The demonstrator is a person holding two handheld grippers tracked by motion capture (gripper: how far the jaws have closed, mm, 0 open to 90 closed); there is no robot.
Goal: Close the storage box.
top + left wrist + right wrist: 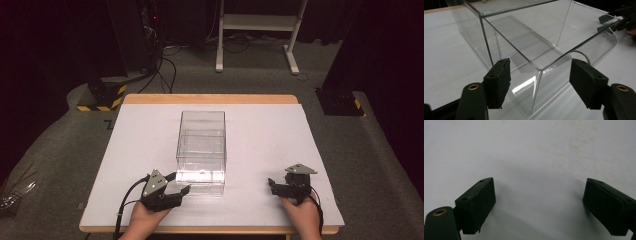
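A clear plastic box (pixel 201 150) stands in the middle of the white table top (pixel 140 140); it looks empty. My left gripper (pixel 181 184) sits just left of the box's near corner, open, its jaws pointing at that corner. In the left gripper view the clear plastic box (pixel 534 50) rises close ahead, and its near rounded corner lies between the two wide-apart black pads (pixel 497 82). My right gripper (pixel 272 183) rests near the table's front right, open, well apart from the box. In the right gripper view its pads (pixel 477 200) spread over bare white table (pixel 536 157), nothing between them.
The table's wooden far edge (pixel 210 98) borders grey carpet. A white desk frame (pixel 257 30) stands beyond it. Black stands with yellow-striped bases (pixel 102 97) sit at far left, a dark base (pixel 340 100) at far right. Cables trail on the floor (pixel 160 75).
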